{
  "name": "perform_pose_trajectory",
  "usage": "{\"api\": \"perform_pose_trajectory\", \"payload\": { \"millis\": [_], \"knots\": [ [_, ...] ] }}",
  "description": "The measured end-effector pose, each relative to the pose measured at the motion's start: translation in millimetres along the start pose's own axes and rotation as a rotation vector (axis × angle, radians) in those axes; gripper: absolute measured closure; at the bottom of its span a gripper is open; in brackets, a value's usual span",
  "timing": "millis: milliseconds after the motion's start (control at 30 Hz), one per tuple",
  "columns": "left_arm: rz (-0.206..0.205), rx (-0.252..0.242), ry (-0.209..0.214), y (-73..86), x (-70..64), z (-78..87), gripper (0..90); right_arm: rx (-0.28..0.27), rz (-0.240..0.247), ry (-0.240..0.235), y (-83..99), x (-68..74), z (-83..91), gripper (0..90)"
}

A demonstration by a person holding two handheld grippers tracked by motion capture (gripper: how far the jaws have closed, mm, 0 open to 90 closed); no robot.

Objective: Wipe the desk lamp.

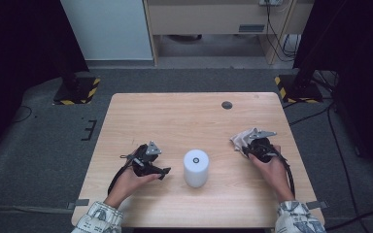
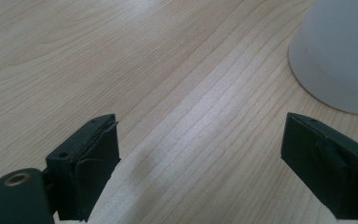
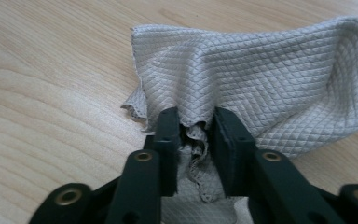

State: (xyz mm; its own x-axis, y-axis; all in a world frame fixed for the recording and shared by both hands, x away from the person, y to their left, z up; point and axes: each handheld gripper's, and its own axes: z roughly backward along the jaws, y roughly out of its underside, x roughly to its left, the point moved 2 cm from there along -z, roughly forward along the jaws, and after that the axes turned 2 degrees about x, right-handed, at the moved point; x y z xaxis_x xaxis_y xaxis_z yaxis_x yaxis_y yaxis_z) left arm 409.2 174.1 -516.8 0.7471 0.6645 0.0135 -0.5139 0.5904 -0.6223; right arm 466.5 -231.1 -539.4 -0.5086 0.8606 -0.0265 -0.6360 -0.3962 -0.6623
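Note:
A white cylinder (image 1: 195,167) with a small dark ring on its top stands near the middle of the wooden table (image 1: 189,116). My left gripper (image 1: 164,172) rests on the table just left of it, open, jaws pointing toward the cylinder (image 2: 340,51). At the right side, my right gripper (image 1: 245,148) is shut on a crumpled grey quilted cloth (image 1: 242,139). In the right gripper view the cloth (image 3: 261,79) bunches up between the two jaws and spreads out beyond them on the wood.
A small dark round grommet (image 1: 227,105) sits in the table near its far edge. Grey carpet surrounds the table, with two black stand bases marked by yellow-black tape (image 1: 77,91) (image 1: 298,88) beyond it. Cables (image 1: 320,116) trail at the right.

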Motion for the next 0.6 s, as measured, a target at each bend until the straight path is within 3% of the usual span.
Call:
{"api": "perform_pose_trajectory", "payload": {
  "millis": [133,400,600],
  "knots": [
    [-0.017,0.003,0.019,-0.3,-3.5,-1.1,10.3,-0.006,-0.014,-0.02,1.0,-3.3,0.6,80.5],
    [-0.056,0.022,0.04,-1.4,-13.1,-5.3,9.2,-0.011,-0.03,-0.058,1.2,-3.9,2.6,83.4],
    [-0.067,0.001,0.069,-3.5,-19.9,-1.1,7.9,-0.073,-0.005,-0.104,-10.7,8.6,23.3,83.9]
  ]
}}
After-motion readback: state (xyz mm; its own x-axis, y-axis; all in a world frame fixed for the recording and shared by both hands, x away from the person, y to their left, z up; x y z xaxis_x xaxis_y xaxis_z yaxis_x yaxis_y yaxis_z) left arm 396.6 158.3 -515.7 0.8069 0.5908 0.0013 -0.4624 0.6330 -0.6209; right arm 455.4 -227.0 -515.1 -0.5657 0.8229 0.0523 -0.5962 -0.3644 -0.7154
